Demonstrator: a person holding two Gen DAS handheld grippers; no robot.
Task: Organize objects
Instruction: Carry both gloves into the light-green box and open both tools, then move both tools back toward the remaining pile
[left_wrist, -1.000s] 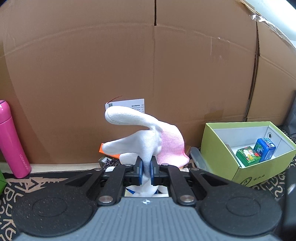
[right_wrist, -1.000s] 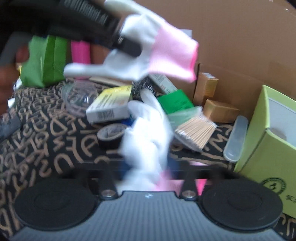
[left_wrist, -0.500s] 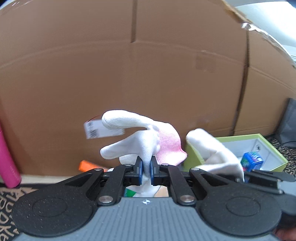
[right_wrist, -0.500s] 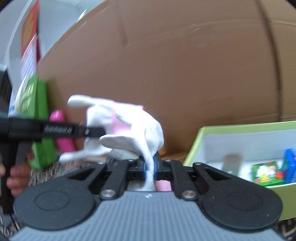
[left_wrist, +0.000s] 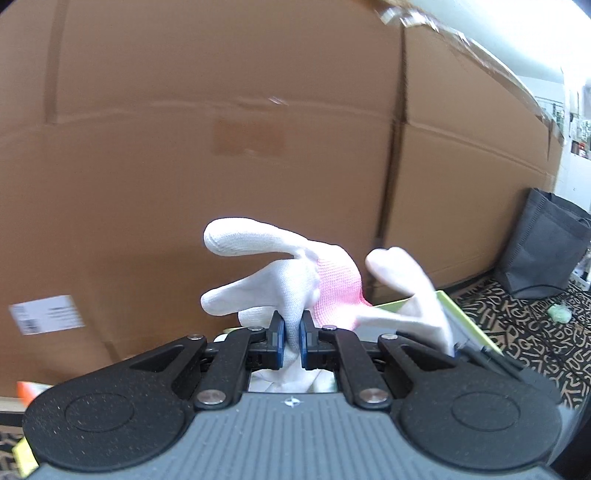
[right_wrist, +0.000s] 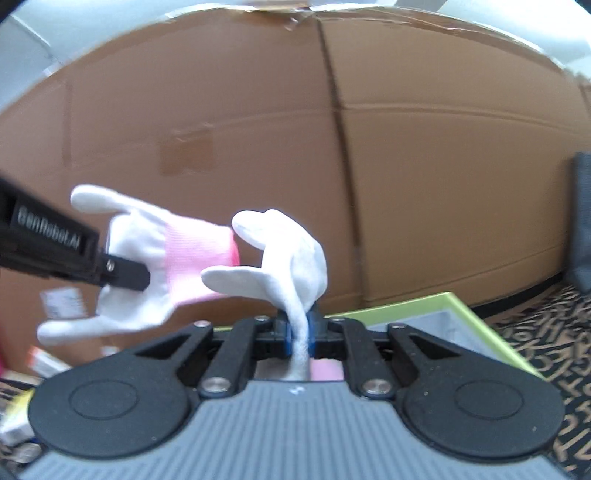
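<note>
The left gripper (left_wrist: 291, 339) has its jaws pressed together on the white fabric of a glove (left_wrist: 280, 288), which stands up above the blue pads (left_wrist: 277, 338) with two white fingers pointing left and its pink cuff turned right. Just to the right of it, a second glove (right_wrist: 291, 266) is pinched in the right gripper (right_wrist: 300, 336); its jaws have just been easing apart, yet a strip of white fabric is between the pads, and the glove's fingers curl over to the left above them. Both gloves are held up in the air, close together and apart from the table. Below and behind the right gripper sits a lime-green box (right_wrist: 458, 314) with its top open. The table wears a black cloth with tan letters (left_wrist: 517, 325). A wall of brown cardboard (left_wrist: 258, 147) fills the background, with a white label (left_wrist: 46, 314) low on the left and a dark grey bag (left_wrist: 543, 251) standing at the far right.
</note>
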